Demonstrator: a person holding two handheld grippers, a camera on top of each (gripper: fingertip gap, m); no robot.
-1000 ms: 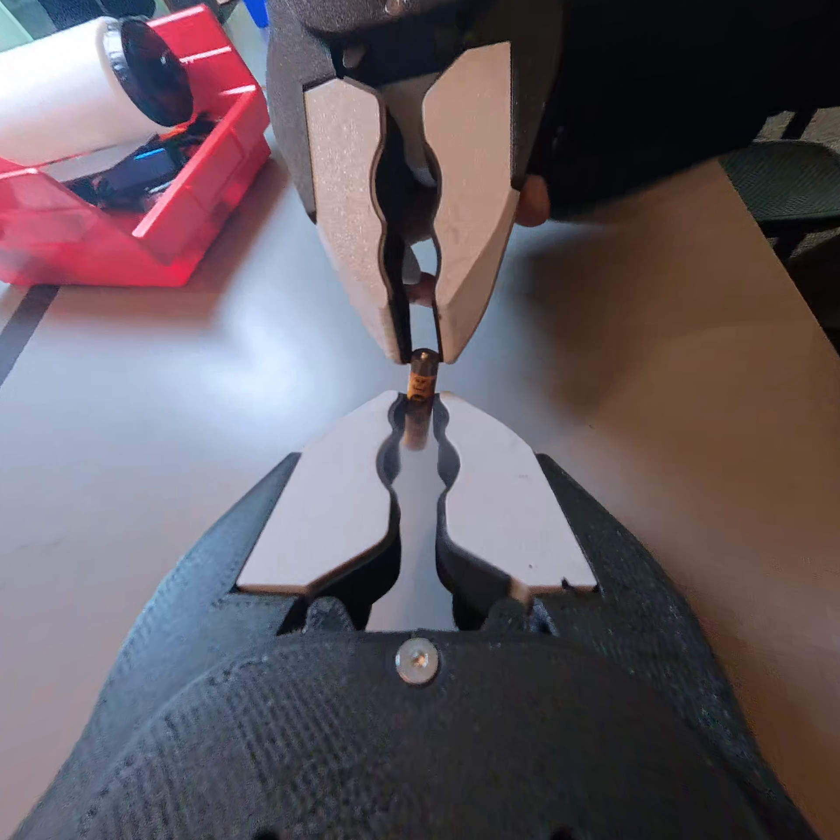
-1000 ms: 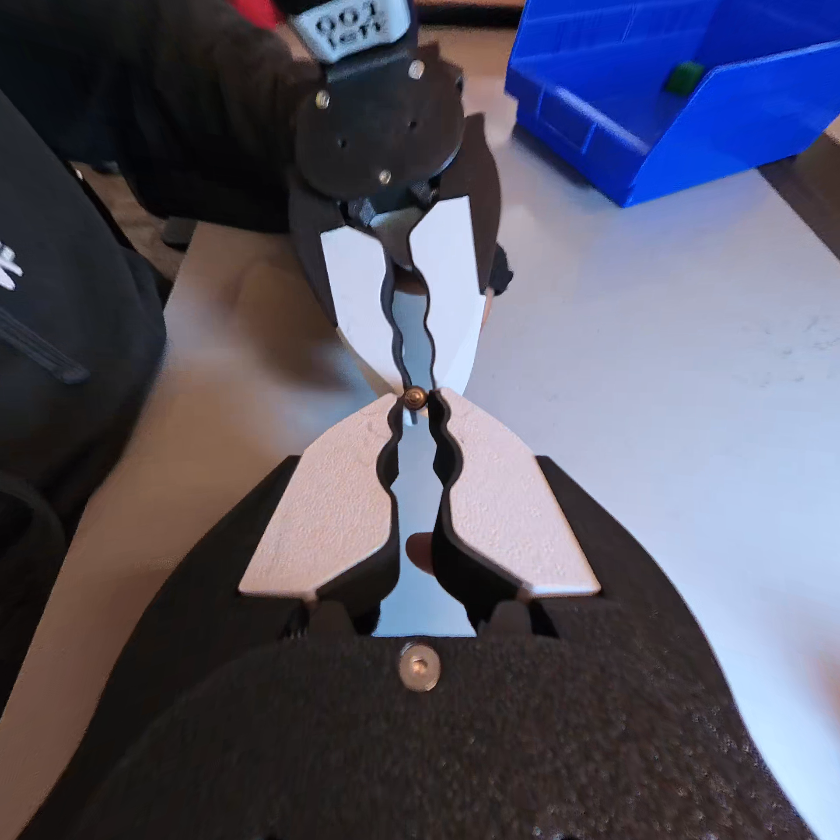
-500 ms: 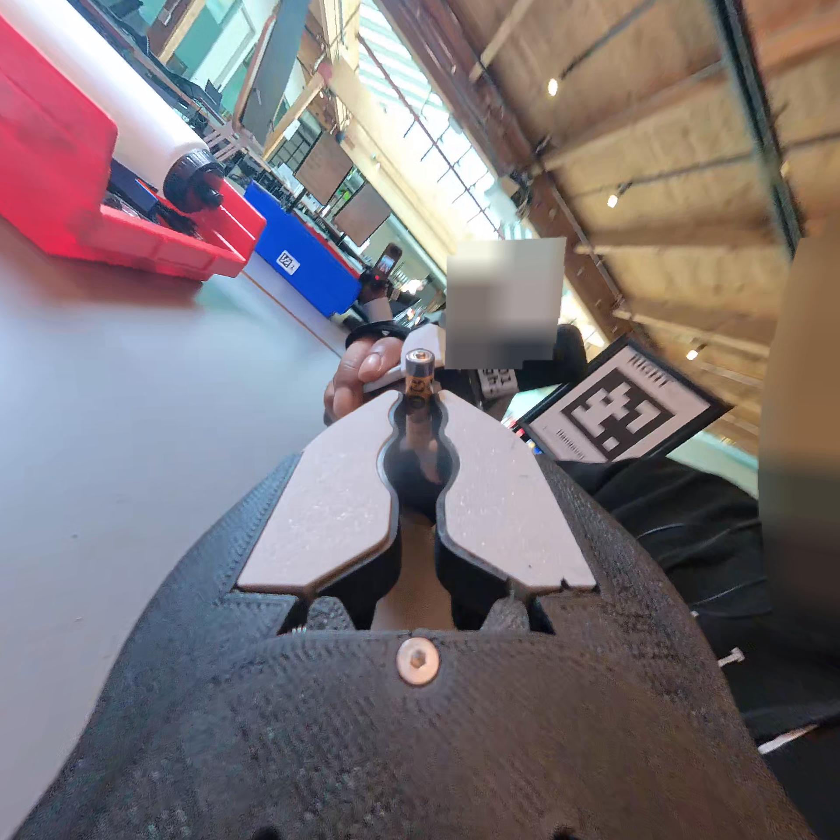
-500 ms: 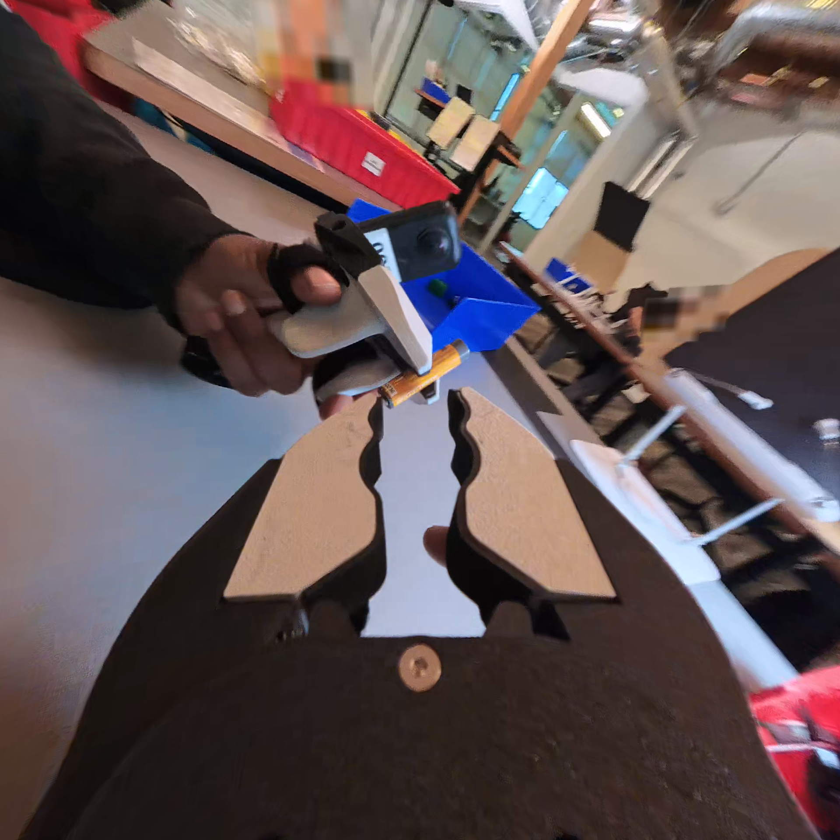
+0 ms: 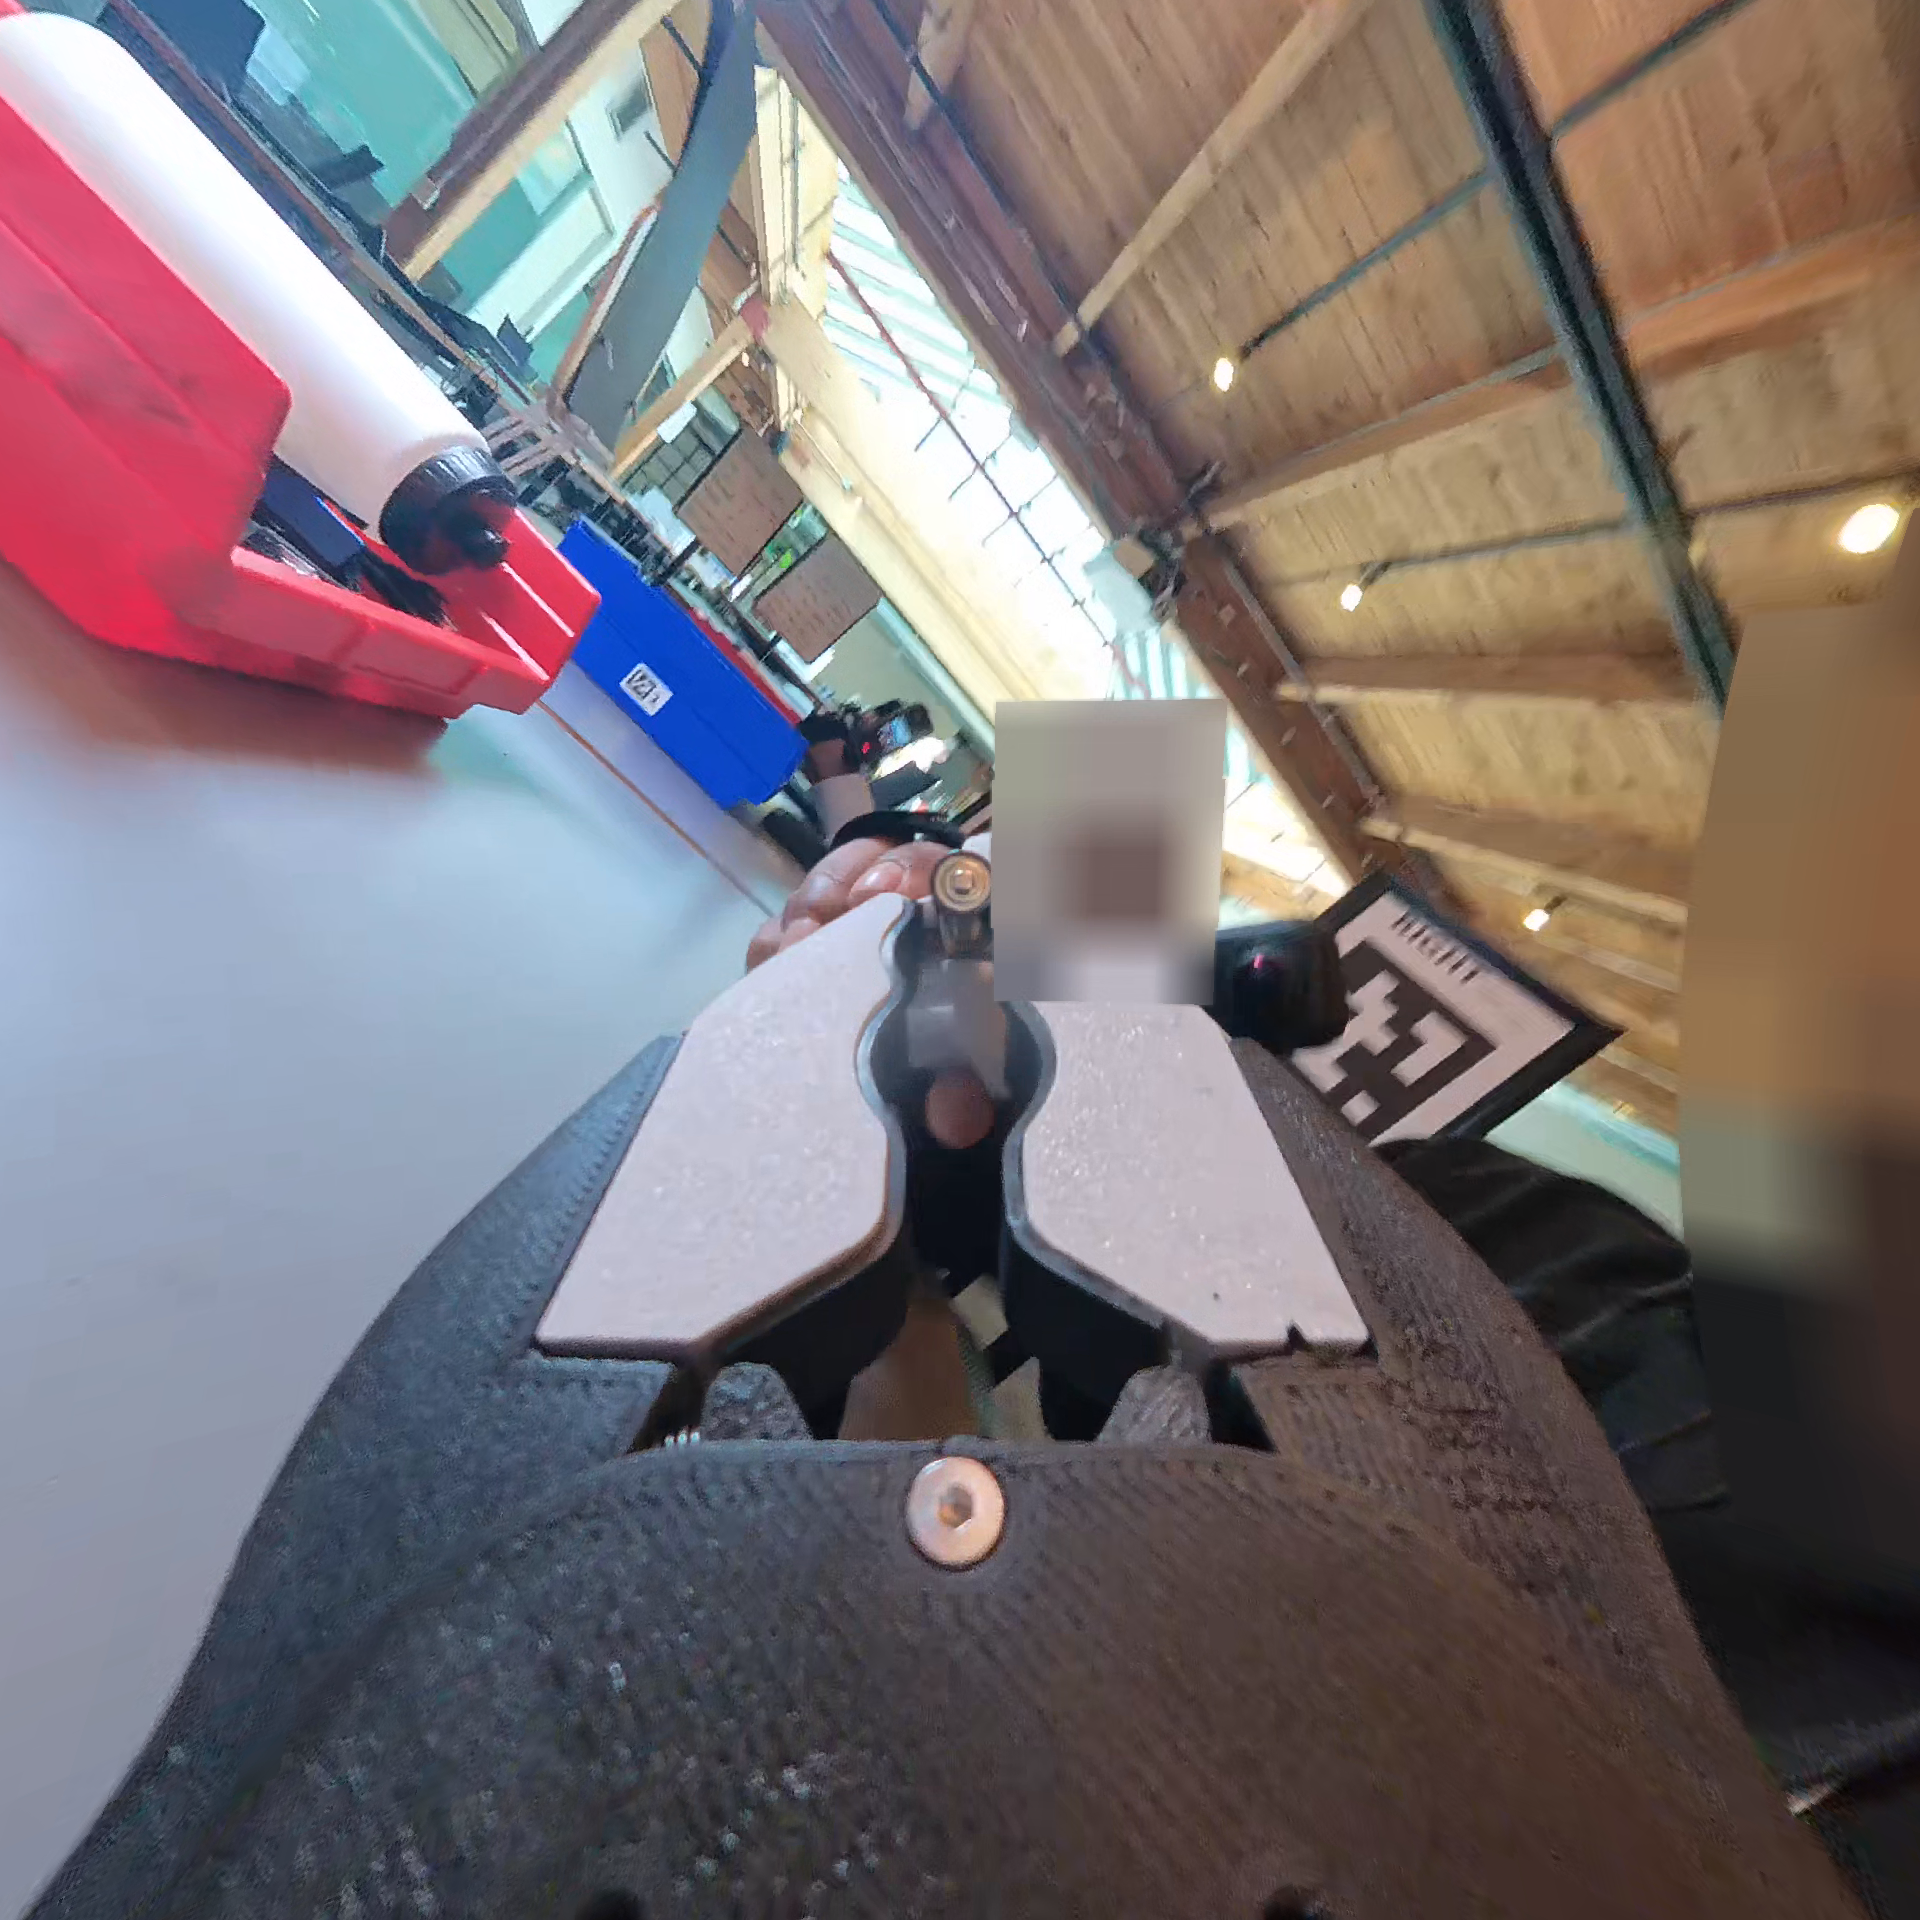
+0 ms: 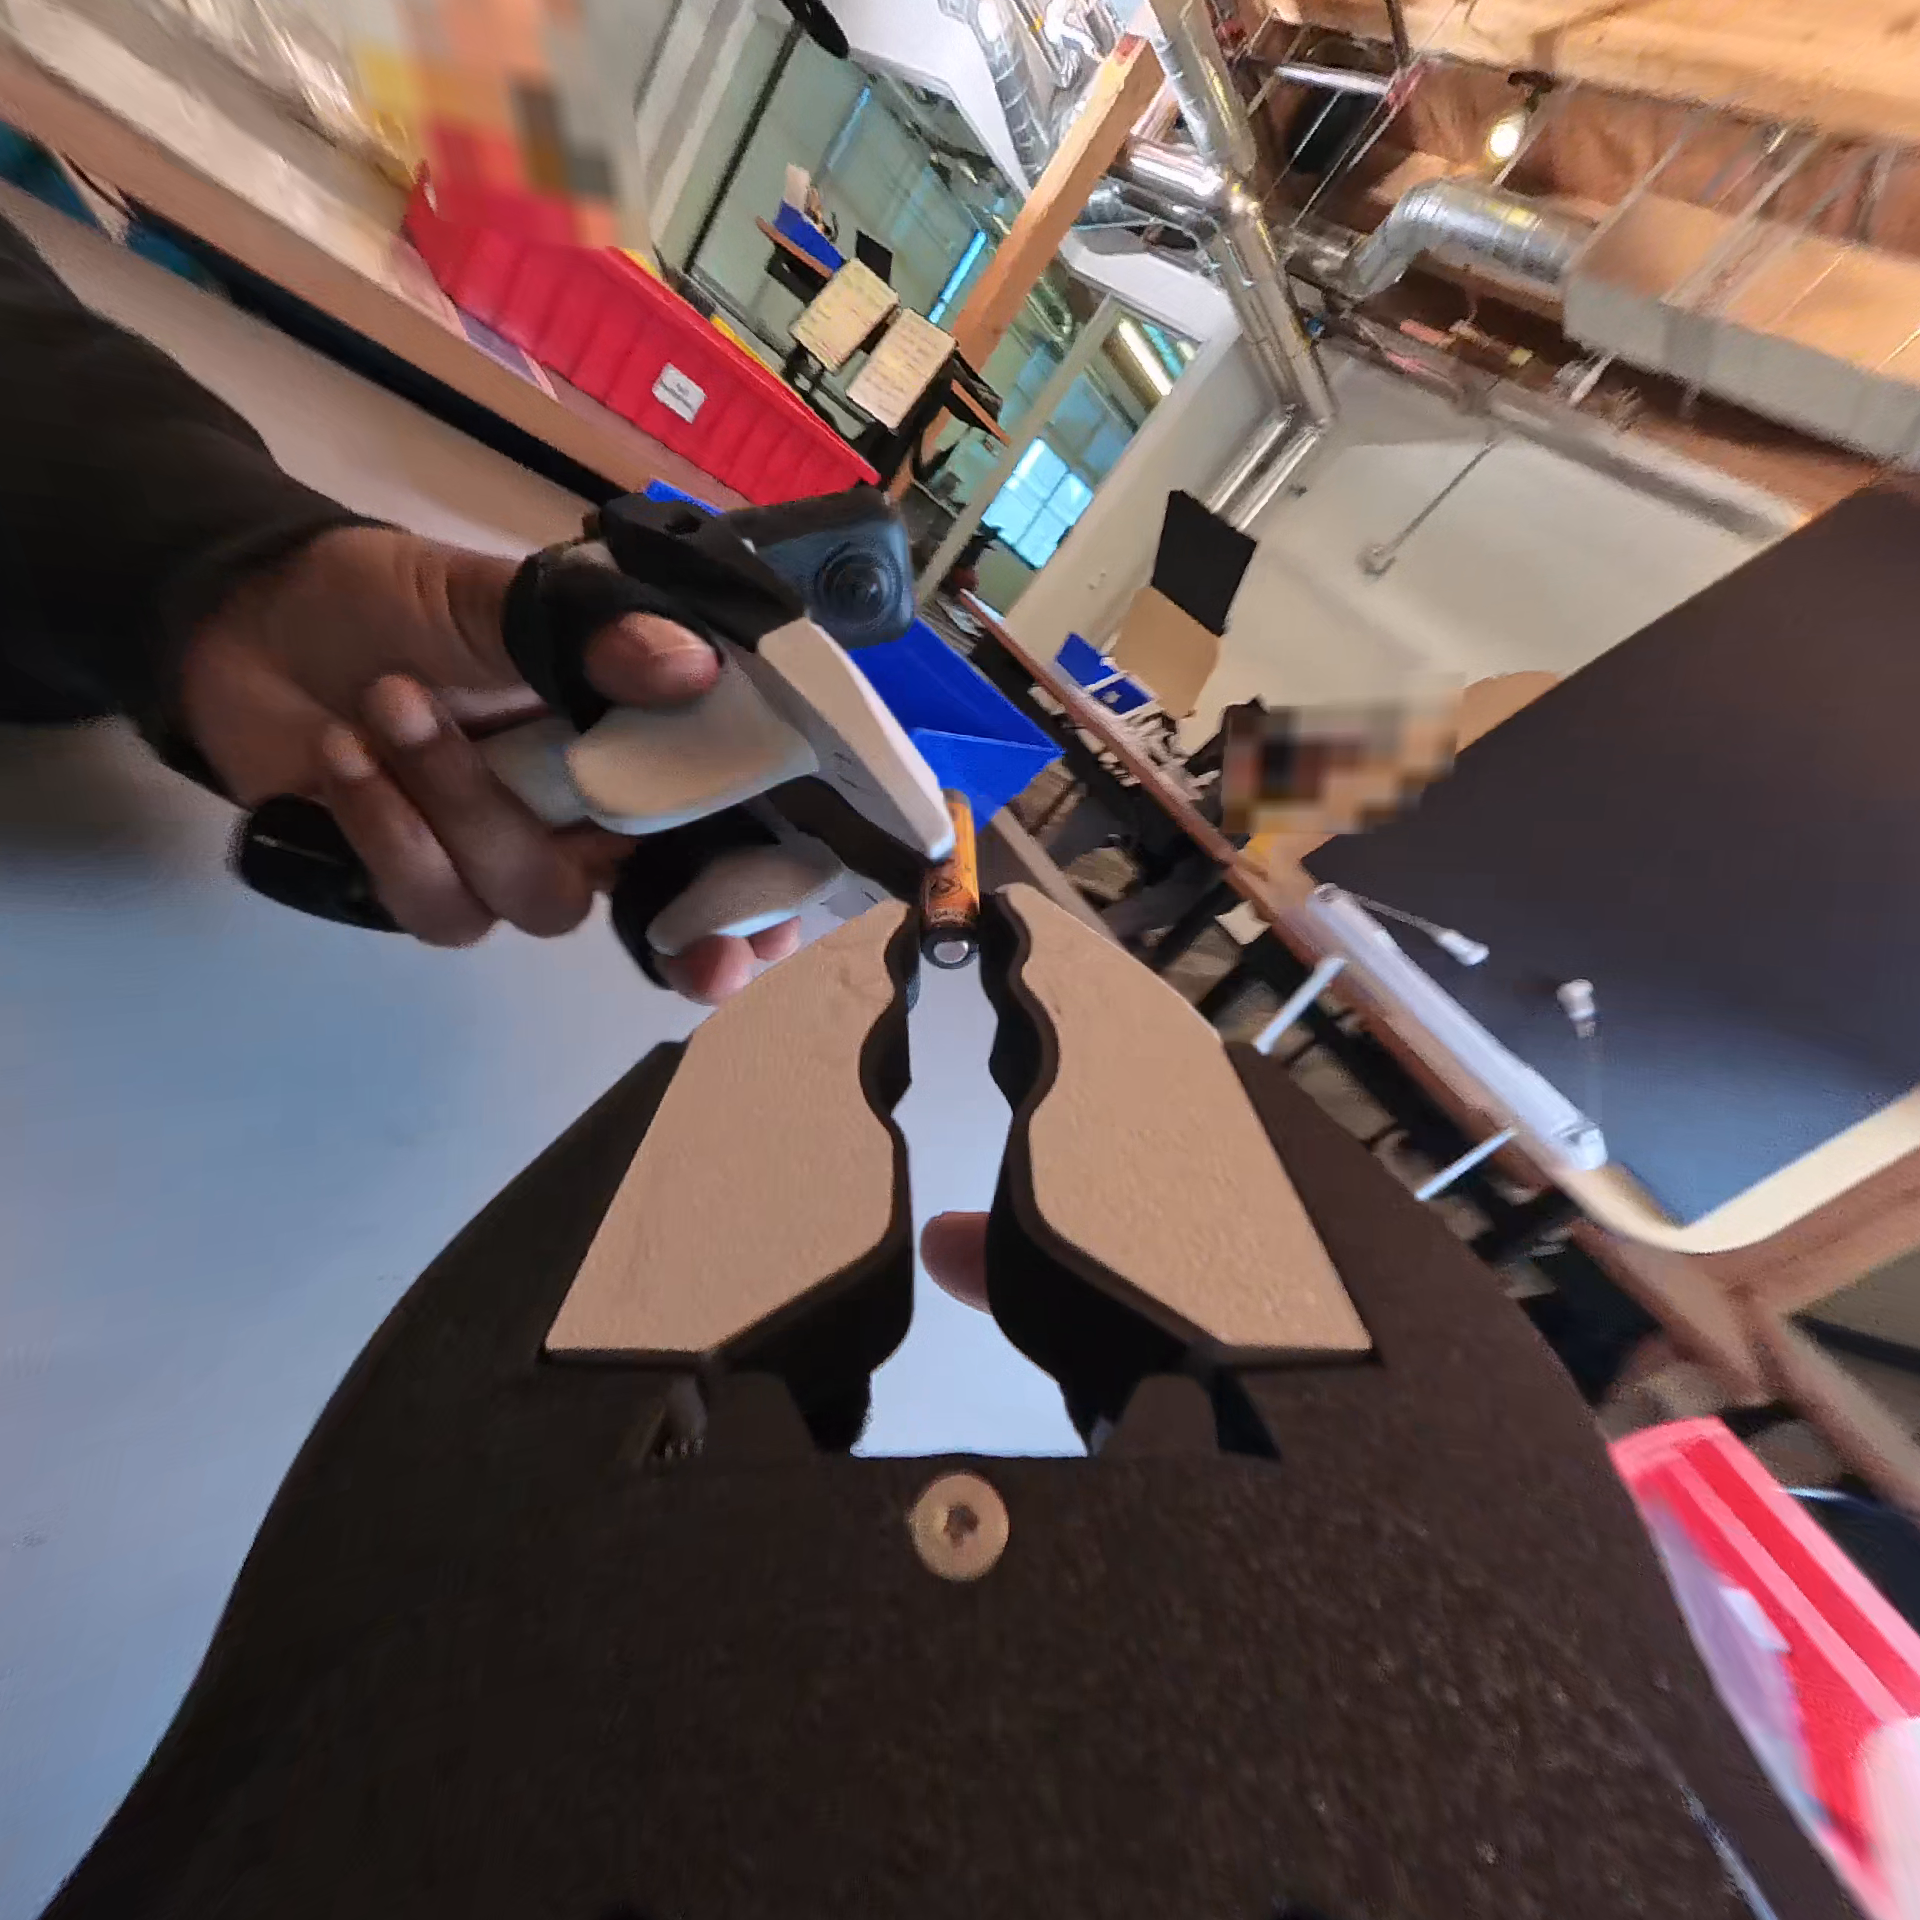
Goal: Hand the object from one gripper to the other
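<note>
1. Hanging above the pale tabletop [image 5: 260,987], with open air around both tools and the table edge [image 6: 1195,862] to the right.
2. Backed by a red bin [image 5: 156,499], a blue bin [image 5: 686,686] and a timber ceiling [image 5: 1351,312].
3. Left gripper [image 6: 925,831] clamped on a battery [image 6: 954,883]; right gripper [image 6: 951,935] parted, tips flanking the battery's lower end without clear contact.

One battery [image 6: 952,883]; two grippers [image 5: 961,940] [image 6: 951,935]; one red bin [image 5: 135,488]; one blue bin [image 5: 686,686].
</note>
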